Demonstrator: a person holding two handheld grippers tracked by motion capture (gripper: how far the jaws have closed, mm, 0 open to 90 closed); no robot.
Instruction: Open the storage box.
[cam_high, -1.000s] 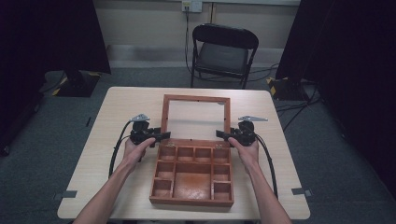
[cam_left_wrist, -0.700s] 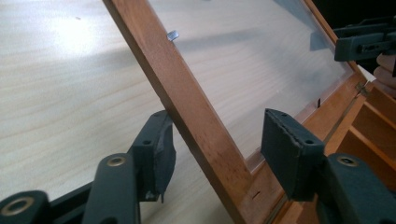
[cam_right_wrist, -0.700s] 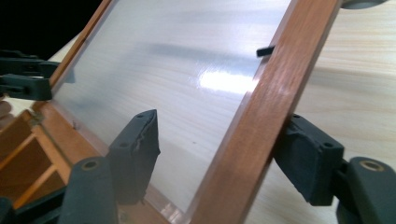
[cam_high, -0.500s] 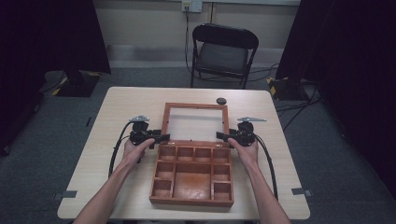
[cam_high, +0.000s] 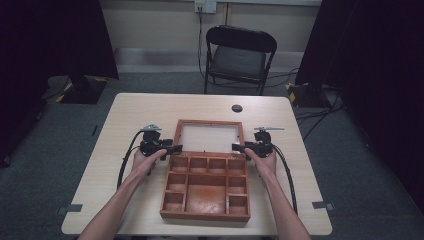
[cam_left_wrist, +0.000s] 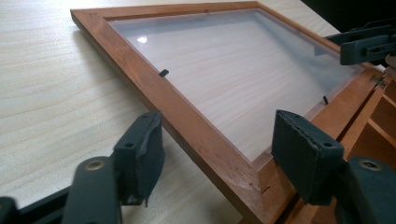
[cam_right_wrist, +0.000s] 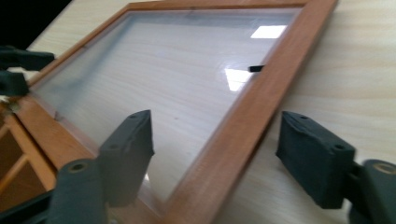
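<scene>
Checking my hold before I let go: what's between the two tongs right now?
The glass-paned lid of the wooden box, folded back, spans the gap in the high view. Left tongs and right tongs each straddle a side rail, jaws open.

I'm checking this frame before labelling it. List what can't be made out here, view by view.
- High view: the small dark round thing on the table is too small to identify.
- High view: whether the glass lid lies flat or tilts is unclear from above.
- Left gripper view: the wooden box is cut off by the right edge.
- Right gripper view: the frame's near corner is blurred and cropped at the bottom.
</scene>
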